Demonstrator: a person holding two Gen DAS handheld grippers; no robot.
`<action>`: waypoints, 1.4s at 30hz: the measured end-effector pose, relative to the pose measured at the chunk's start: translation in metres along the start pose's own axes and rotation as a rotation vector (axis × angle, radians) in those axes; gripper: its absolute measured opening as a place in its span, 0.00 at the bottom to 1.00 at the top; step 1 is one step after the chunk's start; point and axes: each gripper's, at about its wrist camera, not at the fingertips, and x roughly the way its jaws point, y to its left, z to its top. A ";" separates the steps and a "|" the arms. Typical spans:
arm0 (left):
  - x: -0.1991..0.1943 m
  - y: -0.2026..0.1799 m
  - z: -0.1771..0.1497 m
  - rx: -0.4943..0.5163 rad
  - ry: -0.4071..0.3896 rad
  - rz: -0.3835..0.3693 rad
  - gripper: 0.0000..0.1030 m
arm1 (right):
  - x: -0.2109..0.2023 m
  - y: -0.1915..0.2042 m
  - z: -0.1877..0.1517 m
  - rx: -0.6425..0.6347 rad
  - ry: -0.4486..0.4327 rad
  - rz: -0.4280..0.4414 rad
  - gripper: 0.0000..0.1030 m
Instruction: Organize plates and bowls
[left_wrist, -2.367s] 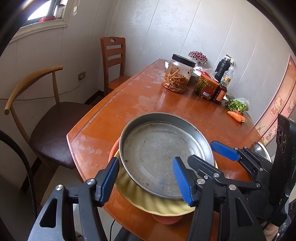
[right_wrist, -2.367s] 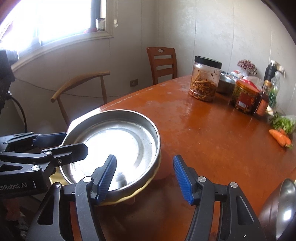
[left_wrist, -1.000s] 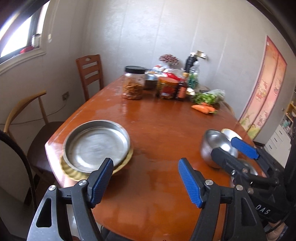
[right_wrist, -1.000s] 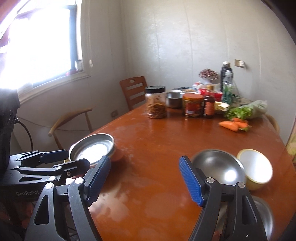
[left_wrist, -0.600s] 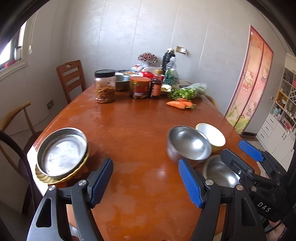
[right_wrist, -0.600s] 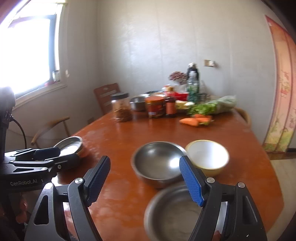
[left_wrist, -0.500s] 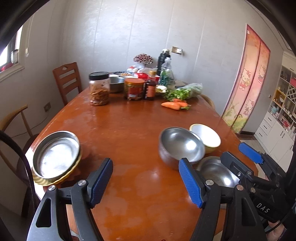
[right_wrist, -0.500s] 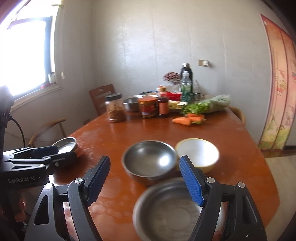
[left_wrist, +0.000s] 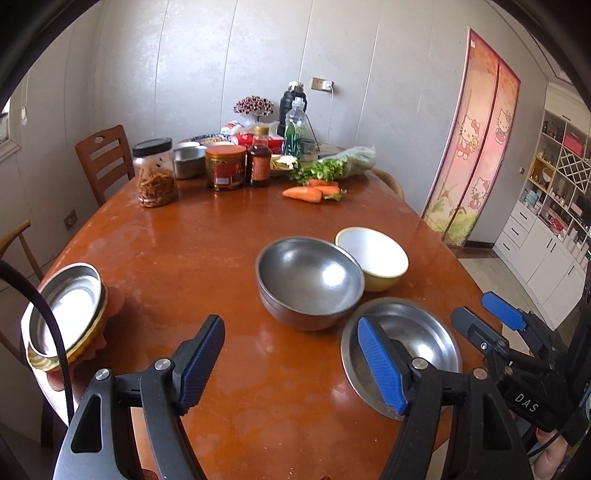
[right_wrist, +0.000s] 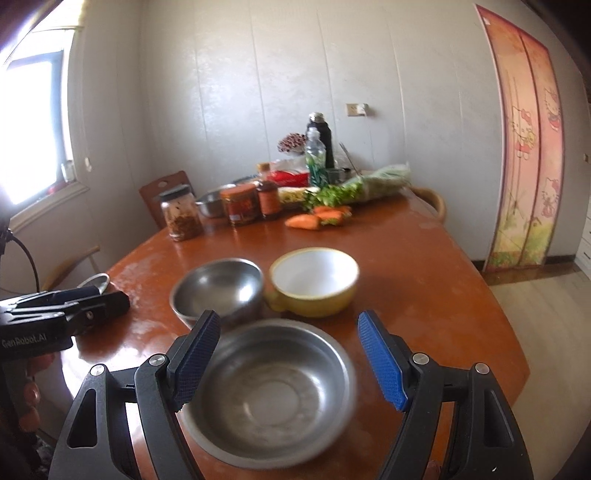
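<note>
Plates look done: steel pan (left_wrist: 64, 310) sits nested on a yellow plate (left_wrist: 83, 349), with something orange under that, stacked at the near-left edge of the table (left_wrist: 192, 240). Bowls not yet gathered, as far as I can judge. Three of them loose at near right: deep steel bowl (left_wrist: 308, 282), yellow bowl (left_wrist: 371, 258) touching it on its far-right side, and shallow steel bowl (left_wrist: 400, 339) nearest the edge, just beside the deep one. So roughly half done; stacking the bowls is what's left.

Right claw (right_wrist: 290, 363) is spread wide, holding nothing. It hangs over the shallow steel bowl (right_wrist: 267, 391), which lies between and just below the blue pads (right_wrist: 382, 362); left pad overlaps the bowl's near-left rim in the view, right pad sits outside the right rim. Contact can't be told. Right-wrist view is blurred, so fine detail is unsure.

Left claw (left_wrist: 291, 363) is also spread and empty, above bare table near the front edge. Its right pad overlaps the shallow bowl's left rim in the view; deep steel bowl lies just beyond, between the pads. Pan stack is well off to its left.

Likely next target: the shallow bowl, by the right claw. Jars, bottles and carrots (left_wrist: 312, 192) at the far end aren't part of this.
</note>
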 end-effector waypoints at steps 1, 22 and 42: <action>0.003 -0.001 -0.002 0.003 0.011 -0.003 0.72 | 0.001 -0.003 -0.003 0.004 0.008 0.001 0.76; 0.073 -0.031 -0.032 0.020 0.183 -0.072 0.72 | 0.037 -0.032 -0.046 0.032 0.132 -0.003 0.57; 0.077 -0.033 -0.042 0.023 0.213 -0.188 0.70 | 0.043 0.004 -0.052 -0.066 0.176 0.077 0.49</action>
